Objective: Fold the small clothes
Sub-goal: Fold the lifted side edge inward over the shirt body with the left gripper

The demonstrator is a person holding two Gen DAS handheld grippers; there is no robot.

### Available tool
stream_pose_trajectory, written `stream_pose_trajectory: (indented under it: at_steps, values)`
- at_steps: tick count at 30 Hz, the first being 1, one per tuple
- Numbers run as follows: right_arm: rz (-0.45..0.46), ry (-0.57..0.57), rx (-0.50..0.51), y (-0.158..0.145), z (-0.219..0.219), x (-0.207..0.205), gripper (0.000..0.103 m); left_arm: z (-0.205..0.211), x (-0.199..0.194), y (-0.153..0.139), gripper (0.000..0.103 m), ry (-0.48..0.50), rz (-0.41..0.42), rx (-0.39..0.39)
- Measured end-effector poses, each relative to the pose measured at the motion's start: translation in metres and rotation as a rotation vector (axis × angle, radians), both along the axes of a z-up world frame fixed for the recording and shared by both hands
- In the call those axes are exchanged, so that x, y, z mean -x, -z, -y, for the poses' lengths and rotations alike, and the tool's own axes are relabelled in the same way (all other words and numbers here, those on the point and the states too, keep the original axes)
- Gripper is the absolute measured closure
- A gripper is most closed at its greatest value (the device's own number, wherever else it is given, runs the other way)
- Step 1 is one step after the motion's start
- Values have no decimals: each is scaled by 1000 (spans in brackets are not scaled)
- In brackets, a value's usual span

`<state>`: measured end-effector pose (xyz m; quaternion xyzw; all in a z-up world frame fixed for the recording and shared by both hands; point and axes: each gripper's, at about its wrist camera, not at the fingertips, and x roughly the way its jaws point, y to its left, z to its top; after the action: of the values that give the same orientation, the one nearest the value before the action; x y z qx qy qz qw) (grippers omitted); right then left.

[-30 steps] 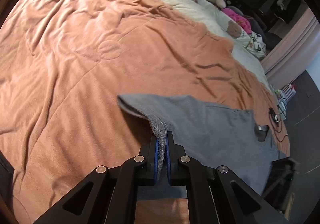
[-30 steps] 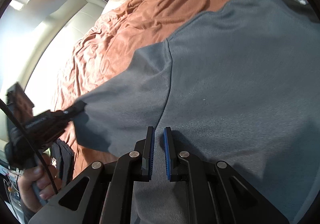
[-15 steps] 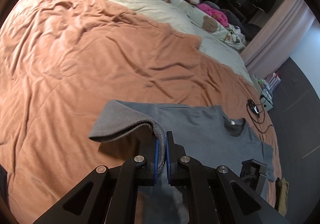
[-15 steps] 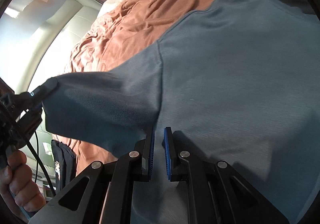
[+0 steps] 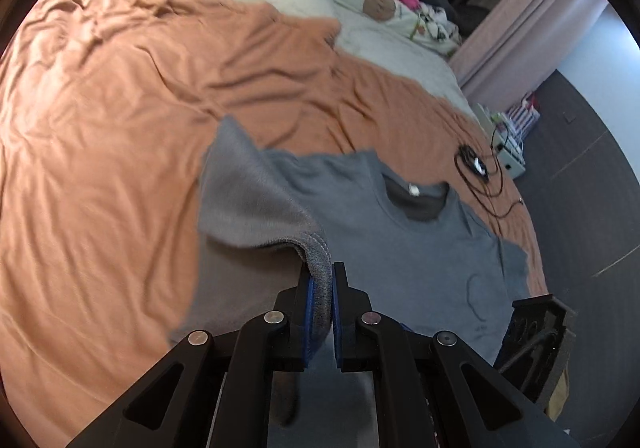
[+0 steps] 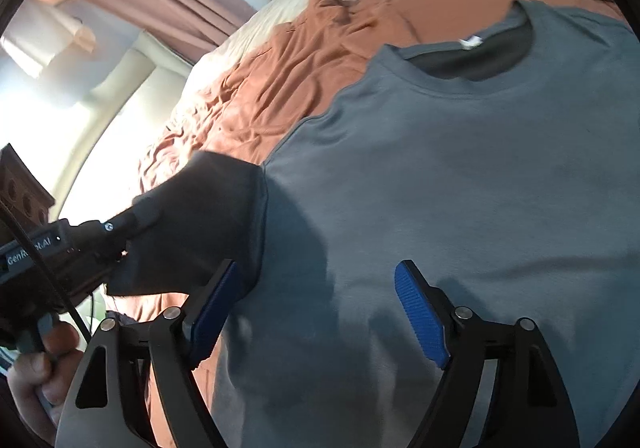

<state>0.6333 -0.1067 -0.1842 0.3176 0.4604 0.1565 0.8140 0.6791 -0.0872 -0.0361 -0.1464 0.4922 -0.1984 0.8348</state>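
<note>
The right gripper (image 6: pixel 320 312) was opening, empty, over the shirt (image 6: pixel 460 175), while the left gripper (image 5: pixel 320 288), clamped on the sleeve (image 5: pixel 256 203), had carried it inward, starting the fold.

Left gripper (image 5: pixel 320 288) pinched tight on the sleeve hem (image 5: pixel 316 248), angled downward, gripped by a bare hand (image 6: pixel 36 364). Right gripper (image 6: pixel 320 312) angled downward, jaws opening wide, nothing between the pads.

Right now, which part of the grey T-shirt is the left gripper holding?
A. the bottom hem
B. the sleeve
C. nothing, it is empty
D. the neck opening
B: the left gripper is shut on the hem of the sleeve, lifted over the grey T-shirt.
</note>
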Motion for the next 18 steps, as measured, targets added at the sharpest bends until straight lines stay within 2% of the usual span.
stream_pose_trajectory:
  at_steps: [3,5,6,10,15,18]
  values:
    - [-2,1,-17,4,12,10,24,11,4,5,83,16,-26,13]
    - [-10,15,-15,5,24,14,24,12,8,3,65,19,-20,18]
    - [-13,24,-18,4,31,17,24,12,9,1,63,14,-10,9]
    - [-28,56,-50,7,45,21,24,0,12,-2,62,-23,7,-39]
    - [-24,42,-40,8,39,21,24,-26,11,10,62,-87,-10,-86]
    - [-33,-18,28,9,21,11,24,-42,10,22,62,-114,-32,-88]
